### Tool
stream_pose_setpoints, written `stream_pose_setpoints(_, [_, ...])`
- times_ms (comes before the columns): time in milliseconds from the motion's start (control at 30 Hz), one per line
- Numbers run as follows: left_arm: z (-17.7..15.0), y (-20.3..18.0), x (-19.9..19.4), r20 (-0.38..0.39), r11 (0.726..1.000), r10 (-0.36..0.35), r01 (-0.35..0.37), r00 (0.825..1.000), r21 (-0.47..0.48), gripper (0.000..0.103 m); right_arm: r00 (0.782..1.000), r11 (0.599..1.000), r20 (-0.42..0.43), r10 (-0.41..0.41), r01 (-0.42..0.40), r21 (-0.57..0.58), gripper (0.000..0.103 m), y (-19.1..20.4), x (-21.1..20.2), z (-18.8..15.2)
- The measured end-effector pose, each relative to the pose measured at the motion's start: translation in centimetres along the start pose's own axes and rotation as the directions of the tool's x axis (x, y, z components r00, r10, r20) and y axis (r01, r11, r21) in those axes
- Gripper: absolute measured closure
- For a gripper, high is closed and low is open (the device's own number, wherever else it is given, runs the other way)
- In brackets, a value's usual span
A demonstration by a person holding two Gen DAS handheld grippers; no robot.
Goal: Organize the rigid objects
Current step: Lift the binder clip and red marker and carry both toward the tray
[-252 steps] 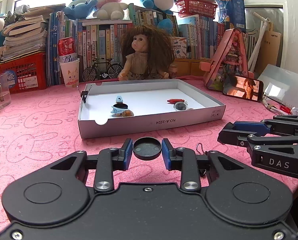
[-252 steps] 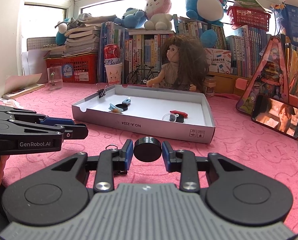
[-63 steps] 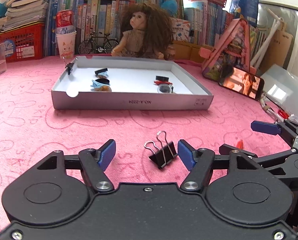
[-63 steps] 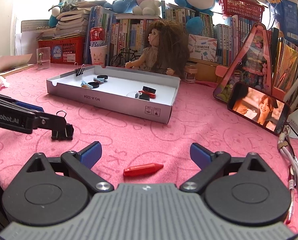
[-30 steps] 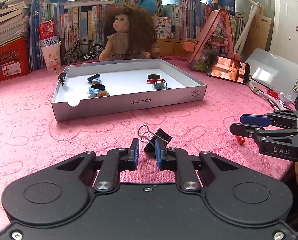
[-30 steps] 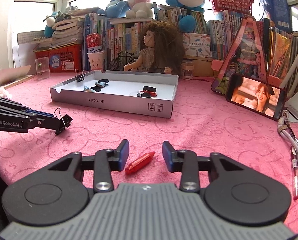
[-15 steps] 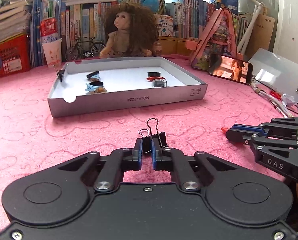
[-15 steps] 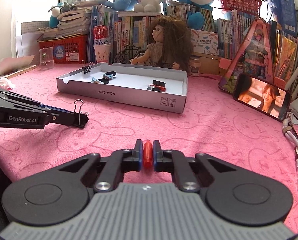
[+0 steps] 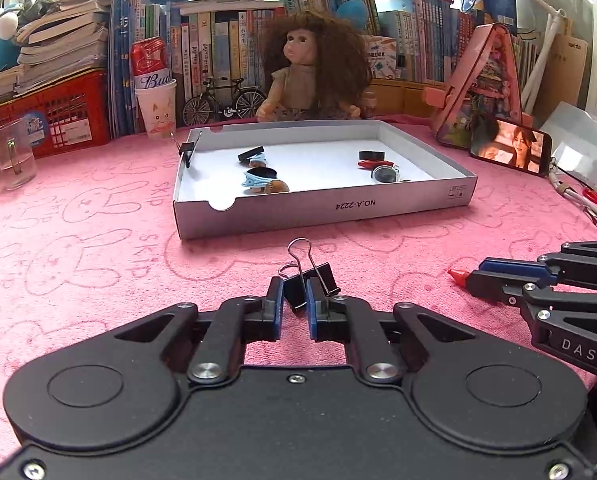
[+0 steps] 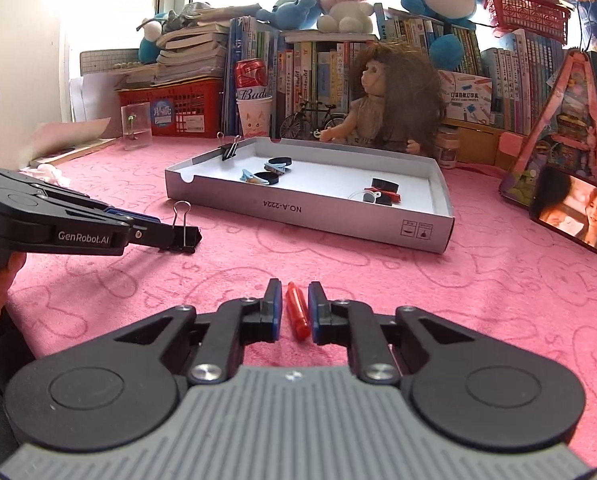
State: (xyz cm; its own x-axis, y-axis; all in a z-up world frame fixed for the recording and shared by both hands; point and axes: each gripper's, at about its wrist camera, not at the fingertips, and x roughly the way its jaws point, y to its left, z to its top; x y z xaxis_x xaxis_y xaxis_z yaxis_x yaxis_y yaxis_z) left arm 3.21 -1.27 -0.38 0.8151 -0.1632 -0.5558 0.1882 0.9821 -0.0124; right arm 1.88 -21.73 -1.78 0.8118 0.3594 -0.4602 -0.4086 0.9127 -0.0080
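Note:
My left gripper (image 9: 292, 300) is shut on a black binder clip (image 9: 314, 278) with wire handles, held above the pink cloth; it also shows in the right wrist view (image 10: 182, 236). My right gripper (image 10: 293, 307) has a small red crayon-like piece (image 10: 296, 310) between its jaws, with a narrow gap on each side. Its red tip shows in the left wrist view (image 9: 456, 274). Ahead stands a white shallow box (image 9: 322, 210), (image 10: 306, 208) with several small items: black discs, a blue clip, a red piece, and a binder clip on its left wall (image 9: 186, 150).
Behind the box sit a doll (image 9: 310, 76), a toy bicycle (image 9: 222, 100), a paper cup with a can (image 9: 154, 96), a red crate (image 9: 50, 116) and books. A glass (image 9: 12, 156) stands left. A phone (image 9: 508, 146), a pink stand and cables (image 9: 578, 200) lie right.
Both grippers have moved closer to the box with their objects. The right jaws, tight on the red piece half a second ago, now stand slightly apart around it.

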Motion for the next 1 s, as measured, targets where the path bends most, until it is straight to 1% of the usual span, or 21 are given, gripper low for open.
stream_pose_setpoints(33, [0.0, 0.0, 0.0, 0.002, 1.000, 0.002, -0.002, 1.000, -0.004, 0.091, 1.000, 1.000, -0.005, -0.006, 0.006, -0.001, 0.069, -0.1, -0.1, -0.1])
stream_pose_setpoints(67, [0.0, 0.0, 0.0, 0.004, 1.000, 0.004, -0.004, 1.000, -0.007, 0.089, 1.000, 1.000, -0.013, -0.011, 0.011, -0.002, 0.064, -0.2, -0.3, -0.2])
stream_pose_setpoints(133, [-0.1, -0.1, -0.1, 0.008, 1.000, 0.006, -0.006, 1.000, -0.014, 0.084, 0.999, 1.000, -0.026, -0.021, 0.021, -0.004, 0.064, -0.5, -0.6, -0.5])
stream_pose_setpoints(200, [-0.1, -0.3, 0.0, 0.011, 1.000, 0.005, -0.005, 1.000, -0.017, 0.076, 0.999, 0.999, -0.037, -0.039, 0.039, -0.013, 0.064, -0.8, -1.0, -0.9])
stream_pose_setpoints(267, [-0.2, -0.6, 0.0, 0.015, 1.000, 0.012, -0.012, 1.000, -0.008, 0.072, 0.997, 0.998, -0.036, -0.064, 0.064, -0.016, 0.062, -1.2, -1.4, -1.2])
stream_pose_setpoints(400, [-0.2, -0.6, 0.2, 0.008, 0.999, 0.045, -0.045, 0.999, -0.005, 0.071, 0.991, 0.991, -0.036, -0.131, 0.131, -0.002, 0.061, -2.0, -1.5, -1.3])
stream_pose_setpoints(467, [-0.2, -0.3, 0.2, 0.009, 0.998, 0.064, -0.064, 0.998, -0.012, 0.069, 0.988, 0.989, -0.038, -0.147, 0.148, 0.025, 0.061, -2.3, -1.4, -1.3])
stream_pose_setpoints(567, [-0.2, 0.1, 0.2, 0.014, 0.994, 0.112, -0.112, 0.994, -0.008, 0.066, 0.985, 0.985, -0.038, -0.166, 0.167, 0.049, 0.061, -2.2, -1.4, -1.1])
stream_pose_setpoints(667, [0.0, 0.6, 0.4, 0.011, 0.988, 0.152, -0.152, 0.988, -0.025, 0.063, 0.986, 0.982, -0.036, -0.162, 0.165, 0.087, 0.058, -2.0, -1.7, -0.9])
stream_pose_setpoints(733, [0.2, 0.7, 0.3, 0.015, 0.985, 0.173, -0.172, 0.985, -0.031, 0.063, 0.987, 0.980, -0.037, -0.156, 0.159, 0.118, 0.057, -1.8, -1.8, -0.8])
stream_pose_setpoints(800, [0.2, 0.6, -0.1, 0.037, 0.984, 0.175, -0.174, 0.984, -0.033, 0.064, 0.987, 0.977, -0.039, -0.156, 0.160, 0.142, 0.057, -1.6, -2.0, -0.6])
stream_pose_setpoints(867, [0.3, 0.4, -0.7, 0.067, 0.988, 0.153, -0.151, 0.986, -0.037, 0.061, 0.989, 0.972, -0.044, -0.140, 0.146, 0.184, 0.056, -1.5, -2.1, -0.6])
stream_pose_setpoints(900, [0.3, 0.2, -1.0, 0.079, 0.990, 0.138, -0.135, 0.987, -0.037, 0.058, 0.989, 0.966, -0.048, -0.141, 0.148, 0.210, 0.054, -1.5, -2.1, -0.5])
stream_pose_setpoints(967, [0.3, -0.2, -1.1, 0.093, 0.993, 0.114, -0.111, 0.989, -0.029, 0.053, 0.987, 0.949, -0.052, -0.155, 0.163, 0.271, 0.039, -1.4, -2.1, -0.5])
stream_pose_setpoints(1000, [0.3, -0.5, -0.9, 0.092, 0.994, 0.108, -0.107, 0.990, -0.021, 0.052, 0.987, 0.942, -0.047, -0.153, 0.160, 0.296, 0.038, -1.2, -2.0, -0.5])
